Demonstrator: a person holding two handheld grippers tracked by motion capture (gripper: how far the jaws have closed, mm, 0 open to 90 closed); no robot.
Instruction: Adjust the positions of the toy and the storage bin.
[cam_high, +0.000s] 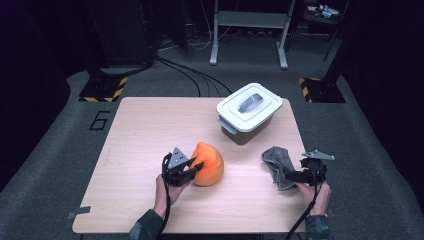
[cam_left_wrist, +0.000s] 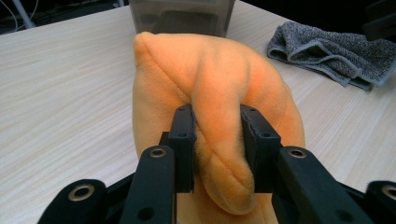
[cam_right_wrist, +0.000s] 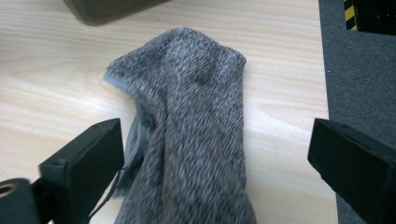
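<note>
Orange plush toy (cam_high: 209, 164), soft and rounded, sat on the pale wooden table (cam_high: 145, 135) a little nearer the person's edge than the middle; a fold of its fabric was pinched between the jaws of the left gripper (cam_left_wrist: 217, 140), which were closed firmly on it with the pile bulging out between and above them. Left hand (cam_high: 167, 192) held that gripper low, just at the toy's near left side. Grey towel (cam_high: 279, 165), a knitted-looking cloth, lay crumpled and lengthwise near the table's right edge, well apart from the toy. Right gripper (cam_right_wrist: 217, 154) stood over the towel's near end with its jaws spread wide, one either side of the cloth; the pads did not press on it, so the towel lay loose between them. Right hand (cam_high: 316, 192) rested at the table's right front. White-lidded storage box (cam_high: 249, 107), grey-walled with a grey handle set in its lid, stood closed at the far right of the table, beyond both cloth items.
</note>
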